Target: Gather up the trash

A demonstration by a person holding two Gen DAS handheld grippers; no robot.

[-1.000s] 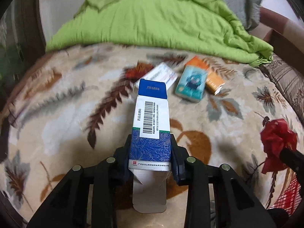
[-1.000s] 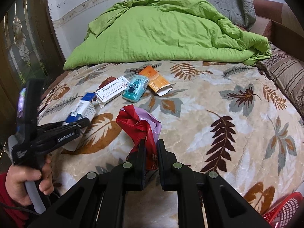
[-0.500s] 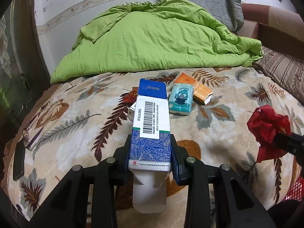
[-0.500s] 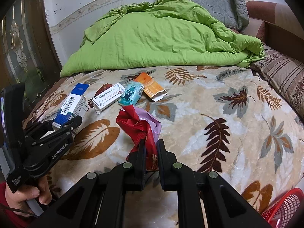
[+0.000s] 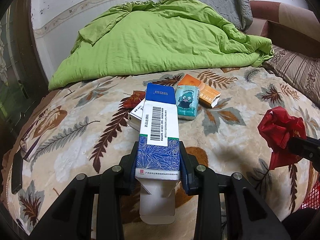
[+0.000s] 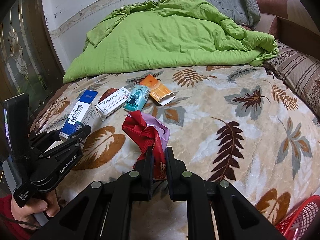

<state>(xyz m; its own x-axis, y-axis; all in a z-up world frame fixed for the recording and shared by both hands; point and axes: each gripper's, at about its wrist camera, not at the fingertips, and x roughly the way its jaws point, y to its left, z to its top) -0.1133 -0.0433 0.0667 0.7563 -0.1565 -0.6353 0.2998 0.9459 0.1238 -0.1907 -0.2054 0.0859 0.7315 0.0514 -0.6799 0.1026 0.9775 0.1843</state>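
Your left gripper pinches the blue box; your right gripper pinches the red wrapper, basket at 4 o'clock.

Left tongs clamped wide and raised, right tongs pinched narrow alongside

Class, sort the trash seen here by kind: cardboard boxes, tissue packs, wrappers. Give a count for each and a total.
Cardboard boxes: 3 (blue box, white box, orange box)
Tissue packs: 1 (teal pack)
Wrappers: 2 (red wrapper, dark red packet)
Total: 6
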